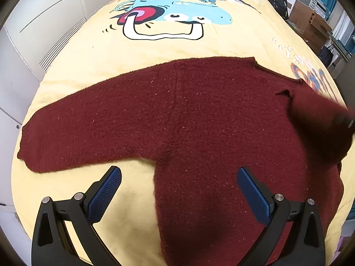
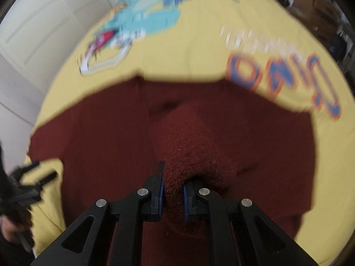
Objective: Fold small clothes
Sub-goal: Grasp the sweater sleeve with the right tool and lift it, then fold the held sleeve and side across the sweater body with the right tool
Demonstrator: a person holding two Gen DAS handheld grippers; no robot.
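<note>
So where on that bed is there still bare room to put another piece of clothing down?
The widest bare patch is the yellow bedspread beyond the maroon sweater, though cartoon-printed. A smaller one lies below its outstretched sleeve, near the open left claw. The right side is crowded: the right claw grips the other sleeve.

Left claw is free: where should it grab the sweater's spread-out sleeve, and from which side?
Take the cuff of the flat sleeve, coming from the outer end. It lies straight on the yellow bedspread, its edge exposed, and the left claw stands open nearby.
</note>
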